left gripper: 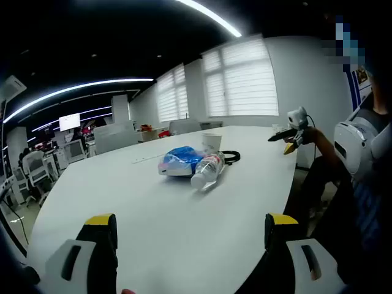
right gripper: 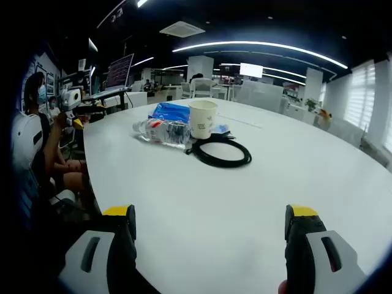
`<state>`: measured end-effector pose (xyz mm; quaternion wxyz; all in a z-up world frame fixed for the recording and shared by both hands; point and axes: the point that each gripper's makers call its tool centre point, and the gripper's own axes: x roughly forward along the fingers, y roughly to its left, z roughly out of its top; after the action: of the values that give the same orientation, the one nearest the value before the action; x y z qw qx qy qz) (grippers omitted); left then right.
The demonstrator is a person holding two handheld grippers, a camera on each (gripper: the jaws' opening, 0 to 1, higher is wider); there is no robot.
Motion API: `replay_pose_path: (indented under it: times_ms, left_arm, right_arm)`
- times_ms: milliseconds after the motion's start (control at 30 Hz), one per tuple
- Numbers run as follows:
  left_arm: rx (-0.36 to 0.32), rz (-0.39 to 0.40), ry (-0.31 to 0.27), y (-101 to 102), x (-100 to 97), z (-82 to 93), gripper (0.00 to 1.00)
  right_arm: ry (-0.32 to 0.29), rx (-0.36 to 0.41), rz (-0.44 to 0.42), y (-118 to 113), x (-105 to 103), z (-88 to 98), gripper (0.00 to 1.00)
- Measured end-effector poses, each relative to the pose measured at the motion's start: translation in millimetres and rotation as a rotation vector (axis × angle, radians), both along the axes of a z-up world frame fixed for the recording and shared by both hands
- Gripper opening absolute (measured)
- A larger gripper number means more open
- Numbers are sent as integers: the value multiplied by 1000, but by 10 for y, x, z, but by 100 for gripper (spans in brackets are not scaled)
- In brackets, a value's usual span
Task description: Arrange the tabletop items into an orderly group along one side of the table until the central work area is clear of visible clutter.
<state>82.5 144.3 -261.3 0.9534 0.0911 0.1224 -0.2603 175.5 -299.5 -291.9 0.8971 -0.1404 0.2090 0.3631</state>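
Bottle (right gripper: pixel 162 131), bag (right gripper: pixel 171 111), cup (right gripper: pixel 203 119) and cable (right gripper: pixel 220 152) sit bunched together on the bench (right gripper: pixel 233 208), well ahead of both grippers. The left gripper (left gripper: pixel 191 233) is spread wide with nothing between its jaws; the right gripper (right gripper: pixel 209 226) is likewise spread and empty. From the right gripper the cable lies nearest, straight ahead, with the cup just behind it. From the left gripper the bottle lies nearest, its long axis running away and slightly rightward. Neither gripper looks clearly closer to the group.
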Motion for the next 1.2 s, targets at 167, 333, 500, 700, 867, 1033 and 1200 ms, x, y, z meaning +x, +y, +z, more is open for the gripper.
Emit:
replay_pose_path:
  times_ms: [167, 333, 500, 700, 867, 1033, 1200]
  left_arm:
    - [4, -2, -2, 0, -9, 2, 100]
    - [7, -8, -4, -20, -9, 3, 100]
    - [9, -9, -3, -28, -12, -1, 100]
    - [9, -10, -2, -36, -12, -5, 100]
    - [8, -8, -4, -31, -10, 1, 100]
    - [8, -11, -3, -37, -4, 0, 100]
    - [7, -15, -6, -52, 4, 9, 100]
  right_arm:
    - [-1, 1, 0, 1, -7, 5, 98]
    - [-1, 2, 2, 2, -9, 4, 98]
    - [1, 2, 0, -6, -12, -5, 98]
    - [1, 0, 5, 4, -18, -9, 98]
    - [1, 0, 4, 6, -18, -6, 98]
    - [2, -1, 8, 23, -25, -12, 98]
    - [3, -1, 10, 34, -21, -12, 98]
